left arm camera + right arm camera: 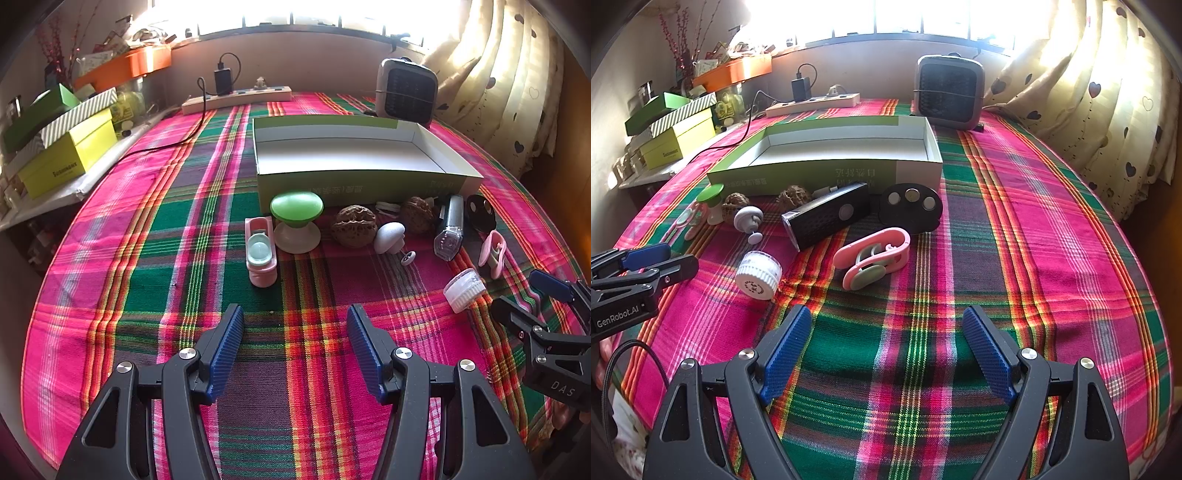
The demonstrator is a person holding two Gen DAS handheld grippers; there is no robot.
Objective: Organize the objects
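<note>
Plaid cloth [155,236] in pink and green covers the tabletop, and both claws hang over its near edge with jaws wide and nothing between them: left gripper [295,347], right gripper [886,350]. Only the left view shows the pink toy toilet [260,251] clearly, beside a green-topped stool [296,221] and two walnuts [354,225]. Only the right view shows the face of the black case [827,218] and the dark palette [911,206]; nearer lie a pink clip [875,258] and a white cap [758,275]. Behind this row stands the empty green box [827,173], then a small heater [948,92] and power strip [236,99] at the far edge.
</note>
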